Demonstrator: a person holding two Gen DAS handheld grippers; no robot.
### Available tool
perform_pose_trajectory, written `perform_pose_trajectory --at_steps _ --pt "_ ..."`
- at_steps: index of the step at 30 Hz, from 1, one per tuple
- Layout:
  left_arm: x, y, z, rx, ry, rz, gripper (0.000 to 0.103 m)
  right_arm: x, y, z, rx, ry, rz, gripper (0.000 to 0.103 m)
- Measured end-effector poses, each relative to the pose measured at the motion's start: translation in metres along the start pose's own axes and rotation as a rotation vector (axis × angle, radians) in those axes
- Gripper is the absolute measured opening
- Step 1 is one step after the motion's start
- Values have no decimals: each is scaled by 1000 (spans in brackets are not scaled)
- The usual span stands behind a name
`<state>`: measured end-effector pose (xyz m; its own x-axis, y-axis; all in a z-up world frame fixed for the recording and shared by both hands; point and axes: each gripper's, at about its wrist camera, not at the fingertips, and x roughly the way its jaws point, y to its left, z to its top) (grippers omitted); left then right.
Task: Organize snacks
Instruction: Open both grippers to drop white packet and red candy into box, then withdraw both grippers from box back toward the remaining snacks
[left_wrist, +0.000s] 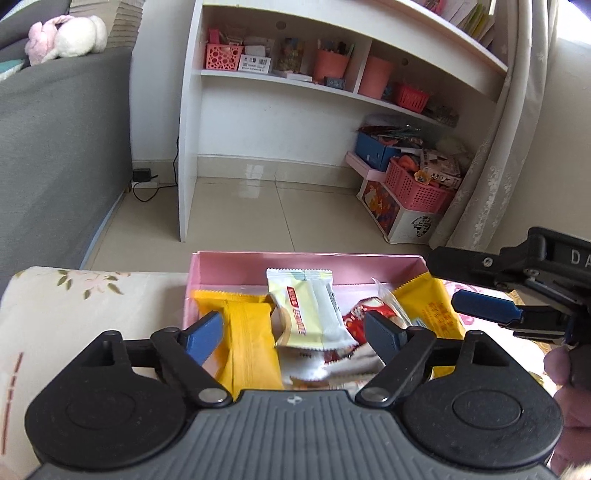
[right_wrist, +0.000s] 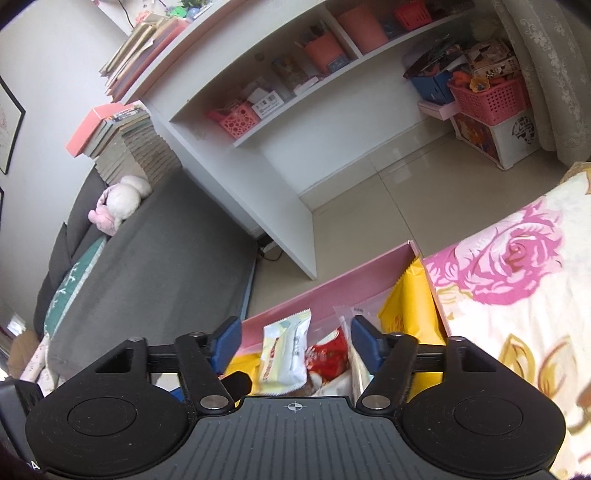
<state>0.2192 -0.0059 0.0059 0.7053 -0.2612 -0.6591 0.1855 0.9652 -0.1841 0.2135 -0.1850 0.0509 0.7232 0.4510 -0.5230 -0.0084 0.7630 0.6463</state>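
Above pink box (left_wrist: 229, 264), claws apart

Your left gripper (left_wrist: 293, 328) points forward and downward with its jaws standing wide apart and nothing pressed between the blue pads. Your right gripper (right_wrist: 295, 341) is likewise angled down, jaws parted and gripping nothing. Part of your right hand (left_wrist: 570, 402) shows behind its handle.
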Motion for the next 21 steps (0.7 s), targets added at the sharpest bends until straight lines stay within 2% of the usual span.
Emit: perform_pose_trajectory --at_steps 3,5,9,15,21 --pt "-15 -1 -4 17 -13 9 87 -13 9 -3 -13 4 -5 78" --pt "-24 -1 -6 24 -14 13 90 -21 15 -6 -27 14 -10 79" --pt "-40 1 -14 20 -11 16 98 -38 27 -16 -61 36 -41 91" --pt "-66 9 -31 17 -6 14 102 -56 37 -36 -85 84 -89 93" --pt "-86 19 -50 37 32 38 103 -74 41 -62 -93 115 -123 97"
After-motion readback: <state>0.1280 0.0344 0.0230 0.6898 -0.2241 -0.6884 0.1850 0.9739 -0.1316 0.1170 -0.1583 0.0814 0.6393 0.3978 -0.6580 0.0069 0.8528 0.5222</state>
